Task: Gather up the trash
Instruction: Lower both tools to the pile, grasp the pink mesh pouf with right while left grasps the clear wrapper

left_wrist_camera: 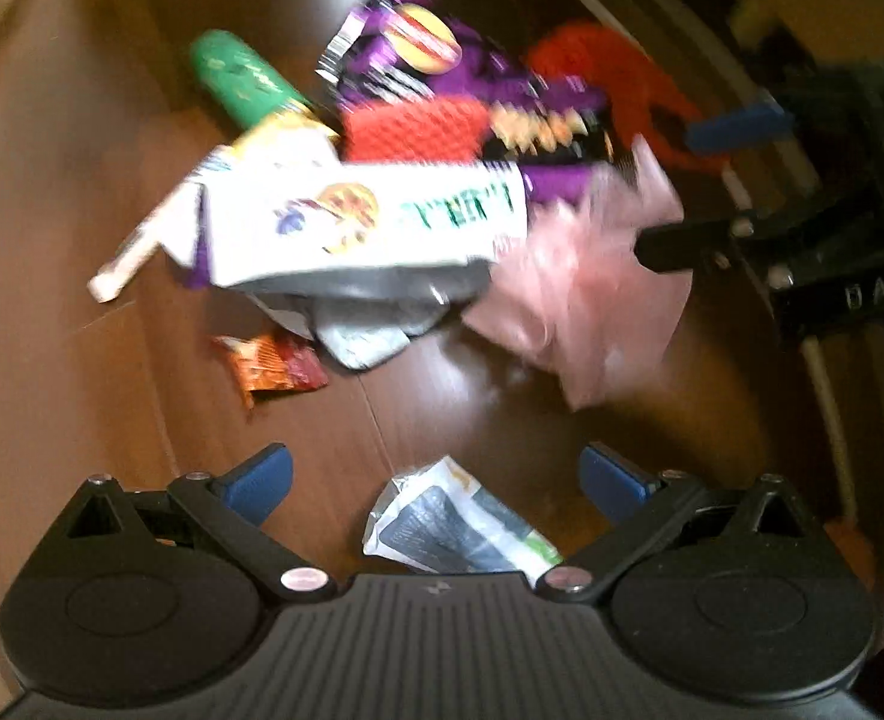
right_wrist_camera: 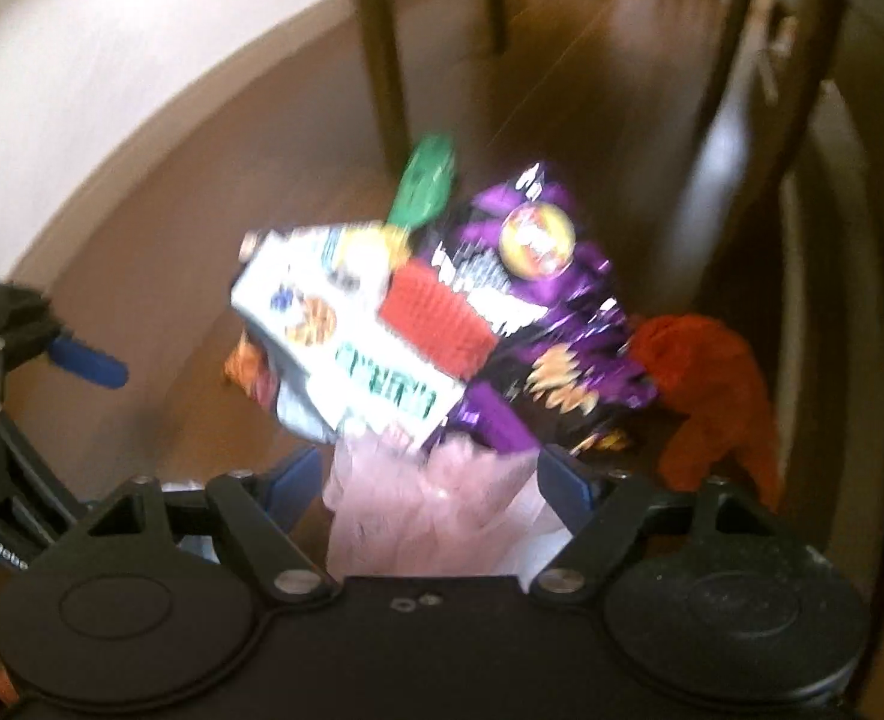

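A pile of trash lies on the dark wood floor (left_wrist_camera: 51,180): a white snack box (left_wrist_camera: 357,222), a purple chip bag (left_wrist_camera: 442,72), a green can (left_wrist_camera: 243,78), a red corrugated piece (left_wrist_camera: 411,129) and a pink plastic bag (left_wrist_camera: 586,294). A small orange wrapper (left_wrist_camera: 273,366) and a grey-white wrapper (left_wrist_camera: 460,522) lie nearer. My left gripper (left_wrist_camera: 435,480) is open above the grey-white wrapper. My right gripper (right_wrist_camera: 429,480) has the pink bag (right_wrist_camera: 429,516) between its fingers, with the box (right_wrist_camera: 345,336) and purple bag (right_wrist_camera: 538,300) beyond. The frames are blurred.
An orange-red cloth or bag (left_wrist_camera: 610,72) (right_wrist_camera: 712,378) lies behind the pile. Wooden chair or table legs (right_wrist_camera: 381,60) stand beyond it. A white wall (right_wrist_camera: 111,60) runs along the left. The right gripper shows at the right of the left wrist view (left_wrist_camera: 742,180).
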Motion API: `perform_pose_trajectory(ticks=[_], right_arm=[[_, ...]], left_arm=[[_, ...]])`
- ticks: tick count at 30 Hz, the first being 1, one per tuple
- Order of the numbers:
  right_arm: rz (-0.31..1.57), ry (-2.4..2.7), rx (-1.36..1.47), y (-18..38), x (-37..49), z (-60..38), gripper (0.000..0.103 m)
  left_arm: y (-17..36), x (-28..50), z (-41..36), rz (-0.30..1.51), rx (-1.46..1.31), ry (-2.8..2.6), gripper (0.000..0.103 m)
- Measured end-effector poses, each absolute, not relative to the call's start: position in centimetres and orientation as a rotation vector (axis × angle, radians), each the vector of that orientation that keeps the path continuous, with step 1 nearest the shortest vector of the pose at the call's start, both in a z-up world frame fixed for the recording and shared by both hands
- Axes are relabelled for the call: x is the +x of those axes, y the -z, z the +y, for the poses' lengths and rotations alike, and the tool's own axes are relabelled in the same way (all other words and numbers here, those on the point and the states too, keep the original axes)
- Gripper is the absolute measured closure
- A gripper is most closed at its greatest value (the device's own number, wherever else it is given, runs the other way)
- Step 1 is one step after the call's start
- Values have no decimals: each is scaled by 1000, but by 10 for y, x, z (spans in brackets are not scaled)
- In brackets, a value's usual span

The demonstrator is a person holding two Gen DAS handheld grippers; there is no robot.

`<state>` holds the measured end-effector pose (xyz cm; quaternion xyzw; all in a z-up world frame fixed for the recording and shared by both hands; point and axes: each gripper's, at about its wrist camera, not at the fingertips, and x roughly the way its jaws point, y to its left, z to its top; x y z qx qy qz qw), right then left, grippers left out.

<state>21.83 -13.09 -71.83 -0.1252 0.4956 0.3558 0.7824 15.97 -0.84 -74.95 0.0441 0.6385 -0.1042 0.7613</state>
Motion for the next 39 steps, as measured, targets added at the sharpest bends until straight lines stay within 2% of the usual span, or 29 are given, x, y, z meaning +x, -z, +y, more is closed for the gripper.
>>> perform_pose_trajectory(ticks=[6, 12, 15, 17, 20, 24, 26, 28, 31, 34, 39], right_arm=[[1134, -830, -364, 762, 221, -118, 23], [1197, -798, -386, 802, 228, -108, 16], [1220, -785, -431, 817, 223, -102, 16], [1227, -783, -463, 826, 220, -98, 18], [1247, -753, -453, 834, 222, -97, 25], [1256, -733, -437, 835, 226, -96, 45], [1251, -733, -451, 835, 226, -97, 54], [1255, -733, -459, 834, 225, -99, 66], [1269, -744, -464, 828, 227, -103, 78], [1276, -751, -449, 816, 232, -109, 84], [1284, -750, -396, 795, 235, -120, 87]], left_arm=[[798, 149, -9, 1431, 143, 298, 1], [837, 143, -7, 1509, 100, 298, 2], [846, 144, -4, 1549, 44, 307, 7], [850, 145, -1, 1566, 38, 299, 15], [859, 151, 5, 1603, 12, 280, 38], [862, 158, 10, 1603, 0, 265, 49], [861, 160, 12, 1602, -8, 268, 61], [860, 162, 13, 1599, -14, 276, 65], [843, 155, 14, 1589, -20, 295, 70], [831, 157, 12, 1575, -7, 296, 73], [810, 156, 8, 1532, 19, 244, 77]])
